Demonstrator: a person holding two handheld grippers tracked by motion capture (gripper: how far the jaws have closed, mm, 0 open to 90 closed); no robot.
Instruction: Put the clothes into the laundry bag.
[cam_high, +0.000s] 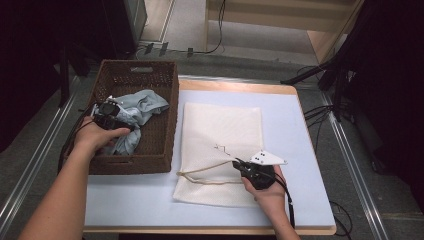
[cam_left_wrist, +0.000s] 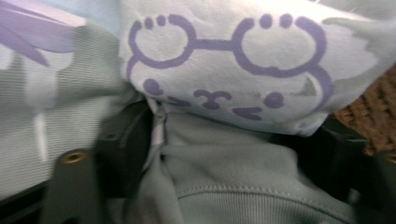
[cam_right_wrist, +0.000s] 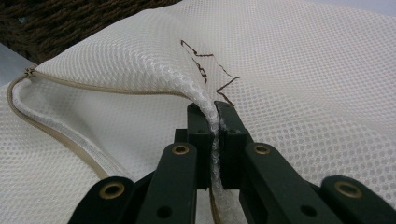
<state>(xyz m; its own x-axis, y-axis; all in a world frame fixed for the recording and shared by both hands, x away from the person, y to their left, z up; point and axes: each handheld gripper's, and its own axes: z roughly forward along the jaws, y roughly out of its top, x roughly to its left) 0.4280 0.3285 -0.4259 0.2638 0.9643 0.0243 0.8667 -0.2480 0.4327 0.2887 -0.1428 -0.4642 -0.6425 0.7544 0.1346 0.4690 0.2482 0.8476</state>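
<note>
Crowding the wicker basket (cam_high: 165, 100) — pale garment (cam_high: 142, 107) (bunched), mesh bag (cam_high: 220, 135) beside.

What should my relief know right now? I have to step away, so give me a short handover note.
Right gripper: shut on the mesh laundry bag, holding its zipped edge lifted open on the table.
Left gripper: in the wicker basket, jaws around the pale blue garment; grip unclear.
Done: bag mouth opened.
Left: lift the garment out, put it into the bag, close the zip.
</note>
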